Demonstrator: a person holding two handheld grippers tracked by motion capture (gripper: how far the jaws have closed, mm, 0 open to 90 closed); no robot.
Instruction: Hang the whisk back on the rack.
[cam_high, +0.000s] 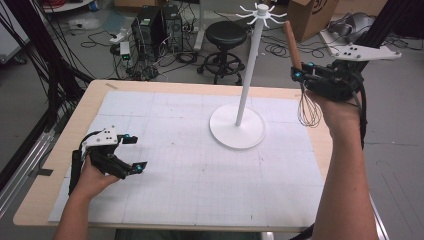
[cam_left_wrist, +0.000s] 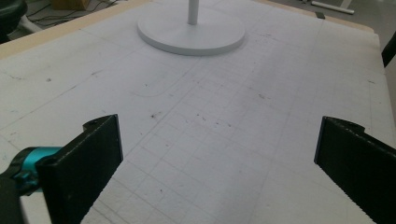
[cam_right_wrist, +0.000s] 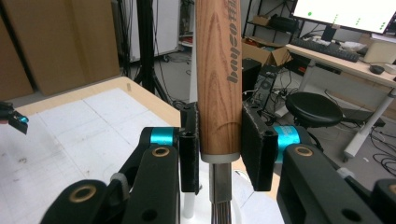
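My right gripper (cam_high: 301, 71) is shut on a whisk (cam_high: 300, 80), held in the air over the table's far right. Its wooden handle (cam_right_wrist: 218, 79) points up between the two black pads, and the wire loops (cam_high: 309, 111) hang below. A white hook stand (cam_high: 250, 75) rises from a round base (cam_high: 237, 127) just left of the whisk; the base (cam_left_wrist: 191, 32) also lies ahead of my left gripper (cam_left_wrist: 217, 158). That left gripper (cam_high: 134, 153) rests low at the near left of the white mat, open, with nothing between its jaws.
A white gridded mat (cam_high: 190, 160) covers the wooden table (cam_high: 55, 150). Beyond the far edge stand a black stool (cam_high: 226, 37), computer towers (cam_high: 155, 27), cables and a cardboard box (cam_high: 310, 15). A desk with a monitor (cam_right_wrist: 345, 14) appears in the right gripper view.
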